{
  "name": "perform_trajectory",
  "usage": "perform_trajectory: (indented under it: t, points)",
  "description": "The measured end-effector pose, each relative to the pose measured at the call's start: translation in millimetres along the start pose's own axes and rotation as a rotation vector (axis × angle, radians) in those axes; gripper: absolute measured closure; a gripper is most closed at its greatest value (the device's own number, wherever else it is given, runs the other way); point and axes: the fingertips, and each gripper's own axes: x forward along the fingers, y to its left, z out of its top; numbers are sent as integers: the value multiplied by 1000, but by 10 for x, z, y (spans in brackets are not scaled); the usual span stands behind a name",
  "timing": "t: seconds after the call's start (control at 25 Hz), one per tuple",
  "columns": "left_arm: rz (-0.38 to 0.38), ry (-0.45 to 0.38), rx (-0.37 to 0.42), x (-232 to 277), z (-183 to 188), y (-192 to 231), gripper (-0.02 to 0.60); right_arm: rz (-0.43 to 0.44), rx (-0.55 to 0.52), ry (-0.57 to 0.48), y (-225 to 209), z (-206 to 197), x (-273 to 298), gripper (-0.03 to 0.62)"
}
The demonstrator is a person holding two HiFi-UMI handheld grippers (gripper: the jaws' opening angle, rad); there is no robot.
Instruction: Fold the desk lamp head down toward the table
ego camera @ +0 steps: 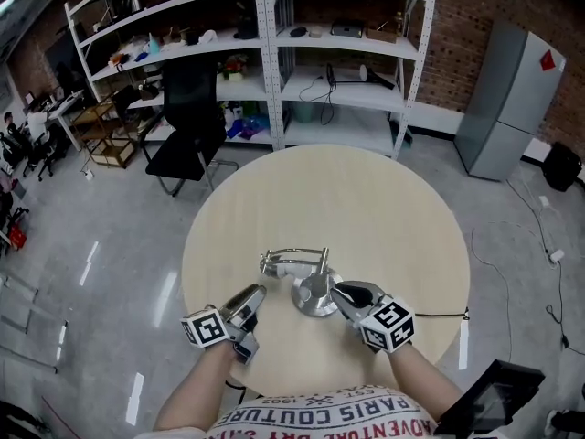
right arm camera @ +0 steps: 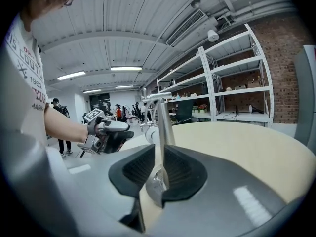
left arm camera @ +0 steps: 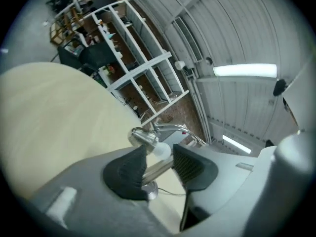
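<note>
A chrome desk lamp stands on the round pale table (ego camera: 366,208), near its front edge. Its round base (ego camera: 315,300) carries an upright stem, and a thin arm (ego camera: 297,251) runs left to the lamp head (ego camera: 274,264), which hangs low with a white bulb (left arm camera: 160,149). My right gripper (ego camera: 340,291) comes in from the right and is shut on the stem (right arm camera: 162,127) just above the base (right arm camera: 154,184). My left gripper (ego camera: 257,293) is to the left of the base, apart from it and open. Between its pads (left arm camera: 126,172) I see the lamp head (left arm camera: 143,136) further off.
A black cable (ego camera: 448,315) leaves the lamp over the table's right edge. Behind the table stand a black office chair (ego camera: 187,126), white shelving (ego camera: 274,53) and a grey cabinet (ego camera: 512,99). Several people are far off in the room in the right gripper view.
</note>
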Motion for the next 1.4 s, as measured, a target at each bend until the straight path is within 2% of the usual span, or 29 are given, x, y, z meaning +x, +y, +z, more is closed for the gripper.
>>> perform_trajectory:
  t: [0.04, 0.08, 0.28, 0.4, 0.48, 0.68, 0.76, 0.96, 1.4]
  points:
    - [13, 19, 71, -22, -10, -122, 465, 17, -2, 0, 67, 34, -75, 559]
    - [20, 35, 141, -37, -27, -265, 582, 36, -6, -1, 141, 68, -158, 589]
    - [-78, 148, 421, -109, -288, -1181, 583, 169, -30, 17, 661, 206, -585, 594]
    - [-79, 244, 597, -180, -514, -1561, 583, 230, -33, 2, 937, 315, -812, 594]
    - [-74, 289, 673, -236, -636, -1746, 582, 255, -47, -6, 1083, 370, -932, 593]
    - [-76, 348, 802, -324, -886, -2084, 583, 288, -77, -11, 1308, 426, -1124, 592]
    - [-70, 372, 837, -339, -990, -2137, 581, 288, -75, -19, 1340, 425, -1168, 592]
    - [-61, 392, 855, -357, -1076, -2257, 582, 280, -82, -17, 1369, 408, -1224, 591]
    - [-41, 396, 839, -392, -1102, -2308, 581, 274, -76, -19, 1423, 371, -1259, 591]
